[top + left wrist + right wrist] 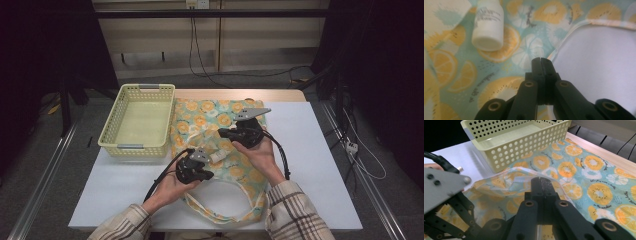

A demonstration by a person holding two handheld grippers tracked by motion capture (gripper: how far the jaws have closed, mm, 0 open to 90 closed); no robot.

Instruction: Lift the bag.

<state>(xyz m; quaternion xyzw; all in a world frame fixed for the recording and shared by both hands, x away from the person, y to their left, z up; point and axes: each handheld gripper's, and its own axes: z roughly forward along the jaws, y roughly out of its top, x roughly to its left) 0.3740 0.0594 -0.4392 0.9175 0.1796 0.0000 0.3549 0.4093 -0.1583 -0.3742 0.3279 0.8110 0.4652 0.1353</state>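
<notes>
A tote bag [215, 120] printed with orange and lemon slices lies flat on the white table [310, 165]. A small white bottle [489, 25] lies on its side on the bag [499, 82], just beyond my left gripper [541, 60]. The left jaws are closed together right on the bag's trimmed edge, where the fabric meets the bare table [599, 62]. My right gripper [541, 180] is shut on a raised fold of the bag's upper layer [506, 177], which tents up around its tips. From above, the left gripper [205, 167] sits in front of the right gripper [223, 134].
An empty pale-yellow perforated basket [131, 146] stands at the bag's left, close to the lifted fold [524, 147]. The bag's looped handles [220, 215] trail toward the table's front edge. Black cables run from both grippers back over the hands. Bare table lies to the right.
</notes>
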